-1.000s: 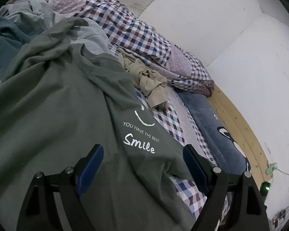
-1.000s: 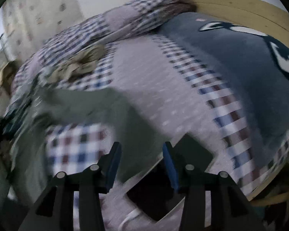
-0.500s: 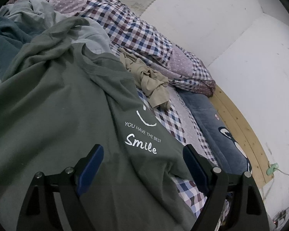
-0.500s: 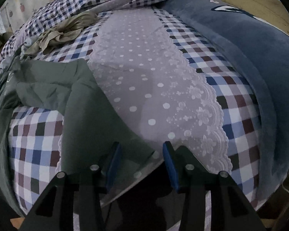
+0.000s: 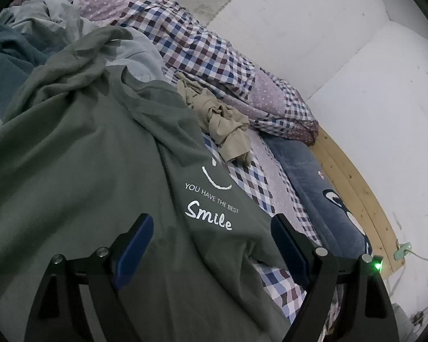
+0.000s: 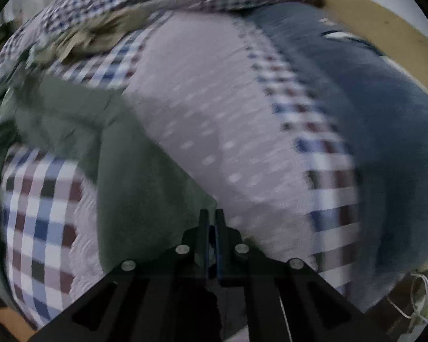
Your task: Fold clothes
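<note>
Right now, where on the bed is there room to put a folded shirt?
The lilac dotted strip between the green T-shirt and the blue plush pillow lies bare. Farther up is crowded: a crumpled beige garment, a checked quilt and a clothes pile.

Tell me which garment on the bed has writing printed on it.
The grey-green T-shirt, spread under the open left gripper, reads "YOU HAVE THE BEST Smile". The crumpled beige garment and teal garment show no print.
</note>
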A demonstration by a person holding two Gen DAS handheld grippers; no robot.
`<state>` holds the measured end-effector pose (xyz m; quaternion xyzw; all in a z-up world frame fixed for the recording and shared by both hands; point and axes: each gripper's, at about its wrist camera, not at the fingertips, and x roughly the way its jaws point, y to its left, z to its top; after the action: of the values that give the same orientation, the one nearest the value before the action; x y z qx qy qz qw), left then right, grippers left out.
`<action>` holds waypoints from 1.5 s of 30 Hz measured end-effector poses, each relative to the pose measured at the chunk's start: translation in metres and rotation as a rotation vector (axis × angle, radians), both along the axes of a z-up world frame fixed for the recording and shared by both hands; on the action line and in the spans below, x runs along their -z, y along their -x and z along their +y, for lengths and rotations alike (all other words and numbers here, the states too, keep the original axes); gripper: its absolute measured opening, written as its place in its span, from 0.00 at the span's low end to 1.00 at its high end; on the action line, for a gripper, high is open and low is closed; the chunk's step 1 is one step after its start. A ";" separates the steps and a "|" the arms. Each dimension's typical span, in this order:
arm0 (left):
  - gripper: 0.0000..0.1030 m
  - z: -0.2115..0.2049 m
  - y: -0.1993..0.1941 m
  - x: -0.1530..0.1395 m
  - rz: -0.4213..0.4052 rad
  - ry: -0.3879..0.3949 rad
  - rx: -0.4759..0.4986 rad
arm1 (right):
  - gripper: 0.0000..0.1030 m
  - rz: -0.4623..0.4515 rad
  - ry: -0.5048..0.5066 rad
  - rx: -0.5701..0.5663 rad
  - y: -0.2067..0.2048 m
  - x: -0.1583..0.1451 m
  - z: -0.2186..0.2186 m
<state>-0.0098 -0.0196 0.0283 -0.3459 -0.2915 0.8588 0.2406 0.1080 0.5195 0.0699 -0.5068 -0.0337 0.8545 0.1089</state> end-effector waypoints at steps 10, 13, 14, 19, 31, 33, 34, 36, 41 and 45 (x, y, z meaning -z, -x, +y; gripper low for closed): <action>0.85 0.005 0.000 -0.002 0.022 0.003 0.013 | 0.01 0.049 -0.143 0.132 0.044 -0.039 0.059; 0.85 0.007 0.000 -0.003 0.030 0.005 0.020 | 0.01 0.043 -0.184 0.155 0.061 -0.045 0.073; 0.85 0.008 0.001 -0.003 0.033 0.006 0.022 | 0.01 0.041 -0.197 0.164 0.066 -0.047 0.077; 0.85 0.011 0.000 -0.003 0.038 0.015 0.032 | 0.01 0.040 -0.273 0.228 0.087 -0.052 0.104; 0.85 0.013 -0.001 -0.003 0.030 0.010 0.046 | 0.31 0.095 -0.419 0.361 0.101 -0.053 0.109; 0.85 0.014 -0.002 -0.005 0.033 0.007 0.054 | 0.52 0.151 -0.367 0.411 0.085 -0.067 0.108; 0.85 0.014 -0.002 -0.006 0.035 0.006 0.057 | 0.55 0.181 -0.309 0.414 0.076 -0.073 0.104; 0.85 0.016 -0.003 -0.008 0.038 0.003 0.065 | 0.55 0.239 -0.194 0.419 0.058 -0.084 0.096; 0.85 0.019 -0.007 -0.011 0.038 -0.010 0.090 | 0.55 0.240 0.145 0.247 0.037 -0.071 0.027; 0.85 0.022 -0.013 -0.019 0.065 -0.002 0.119 | 0.55 0.177 0.348 0.073 0.036 -0.044 -0.051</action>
<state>0.0035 0.0028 0.0474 -0.3343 -0.2633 0.8535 0.3006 0.0722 0.4686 0.1136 -0.4419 0.1427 0.8841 0.0529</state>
